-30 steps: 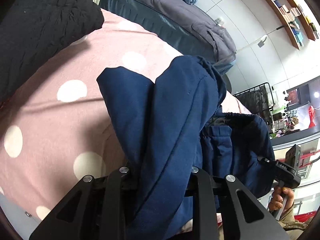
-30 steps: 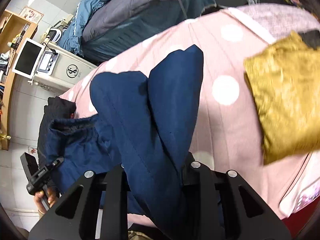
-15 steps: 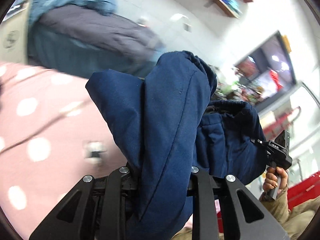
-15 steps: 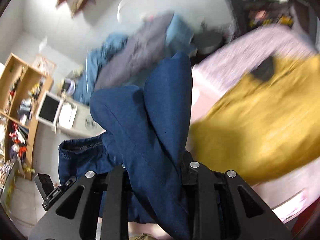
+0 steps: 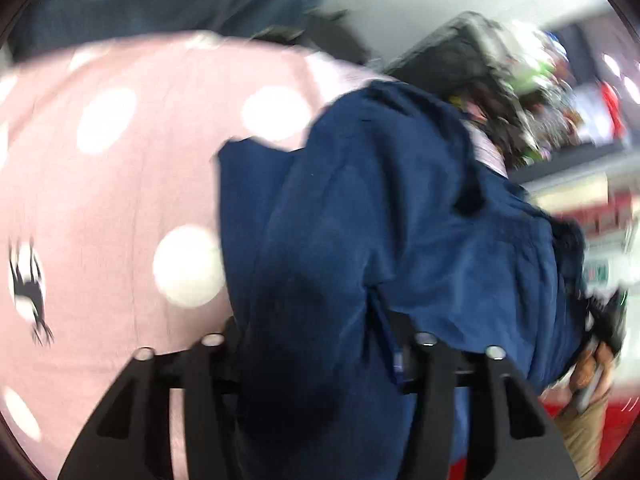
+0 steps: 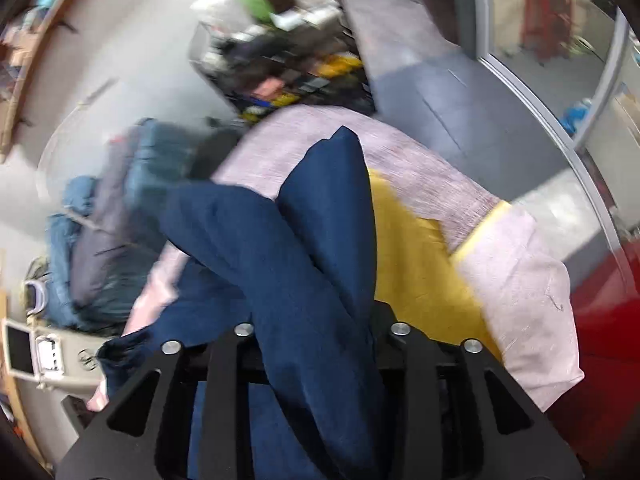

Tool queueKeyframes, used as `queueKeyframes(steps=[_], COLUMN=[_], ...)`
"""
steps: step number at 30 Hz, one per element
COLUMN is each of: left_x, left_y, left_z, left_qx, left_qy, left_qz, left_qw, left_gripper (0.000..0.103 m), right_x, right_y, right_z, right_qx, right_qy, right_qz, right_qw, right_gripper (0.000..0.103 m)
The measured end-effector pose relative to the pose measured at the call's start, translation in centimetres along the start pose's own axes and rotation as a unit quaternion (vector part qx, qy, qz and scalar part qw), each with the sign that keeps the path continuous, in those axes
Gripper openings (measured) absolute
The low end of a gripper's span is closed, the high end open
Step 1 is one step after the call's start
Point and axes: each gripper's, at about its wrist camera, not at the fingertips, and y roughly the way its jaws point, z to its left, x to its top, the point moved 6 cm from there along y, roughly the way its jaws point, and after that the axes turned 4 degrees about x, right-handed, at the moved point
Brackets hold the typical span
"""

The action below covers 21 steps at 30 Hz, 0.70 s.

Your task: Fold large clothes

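Observation:
A navy blue garment [image 5: 360,240] is bunched between the jaws of my left gripper [image 5: 320,344], which is shut on it above the pink polka-dot bed [image 5: 112,184]. My right gripper [image 6: 320,332] is shut on another part of the same navy garment [image 6: 304,248], whose folds stand up in front of the camera. In the left wrist view the other gripper shows at the far right edge [image 5: 608,320], in a hand, with the cloth hanging between the two. Both views are motion-blurred.
A folded yellow garment [image 6: 416,272] lies on the pink cover [image 6: 528,280] to the right of my right gripper. A blue-grey sofa with bedding [image 6: 120,216] stands behind. Cluttered racks [image 6: 288,64] and grey floor [image 6: 480,112] lie beyond the bed.
Both grippers have swung to the right with the navy garment still held. The right wrist view now looks over the yellow garment toward the floor and racks; the left one is back over the pink bed.

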Motion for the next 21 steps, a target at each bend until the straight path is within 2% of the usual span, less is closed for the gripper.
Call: queueKeyframes(steps=[1,2,3,4,6,8,11,13,14,16,17,19,21], left_x=[0.1,0.3,0.4,0.6,0.6,0.7,0.3,0.3,0.2,-0.2,0.2,-0.2,-0.4], left_y=[0.3,0.4,0.2,0.0,-0.8,-1.7,-4.3,-6.1,-7.1,-9.2,-9.9,-11.4,-12.4], left_z=[1.1,2.4,3.2,3.8,4.1,4.2,2.8,2.4,2.1,1.1,0.4,-1.5,-4.0], left_qx=[-0.007,-0.008,-0.01,-0.016,-0.015,0.003,0.036,0.078,0.102,0.157,0.167,0.169,0.153], left_qy=[-0.022,-0.046,-0.056,-0.058,-0.046,-0.031,-0.011,0.012,0.024,0.054,0.065,0.095,0.117], left_qz=[0.006,0.01,0.01,0.007,0.001,-0.012,-0.036,-0.056,-0.069,-0.102,-0.109,-0.125,-0.138], left_qw=[0.9997,0.9989,0.9983,0.9981,0.9988,0.9994,0.9986,0.9953,0.9921,0.9809,0.9778,0.973,0.9715], left_gripper=[0.065,0.074,0.077,0.078,0.081,0.084,0.085,0.088,0.09,0.092,0.094,0.096,0.097], right_x=[-0.1,-0.3,-0.4,-0.5,-0.6,-0.4,0.4,0.6,0.3,-0.3,-0.9,-2.0,-3.6], right_y=[0.7,1.0,1.5,1.9,2.0,1.7,-1.1,-2.5,-3.7,-5.3,-6.3,-7.8,-8.7], right_z=[-1.3,-2.1,-3.5,-3.8,-3.7,-3.4,-2.2,-1.5,-0.5,1.3,3.0,5.5,8.2], right_qx=[0.005,0.007,-0.004,-0.009,0.0,-0.01,-0.042,-0.059,-0.081,-0.102,-0.11,-0.123,-0.135], right_qy=[0.021,0.03,0.045,0.056,0.057,0.043,0.021,0.009,-0.006,-0.036,-0.066,-0.106,-0.14], right_qz=[-0.004,-0.008,-0.013,-0.016,-0.021,-0.028,-0.078,-0.102,-0.119,-0.14,-0.152,-0.165,-0.166], right_qw=[1.0,0.999,0.999,0.998,0.998,0.999,0.996,0.993,0.99,0.984,0.98,0.973,0.967], right_gripper=[0.055,0.064,0.082,0.087,0.087,0.087,0.087,0.087,0.087,0.087,0.087,0.093,0.097])
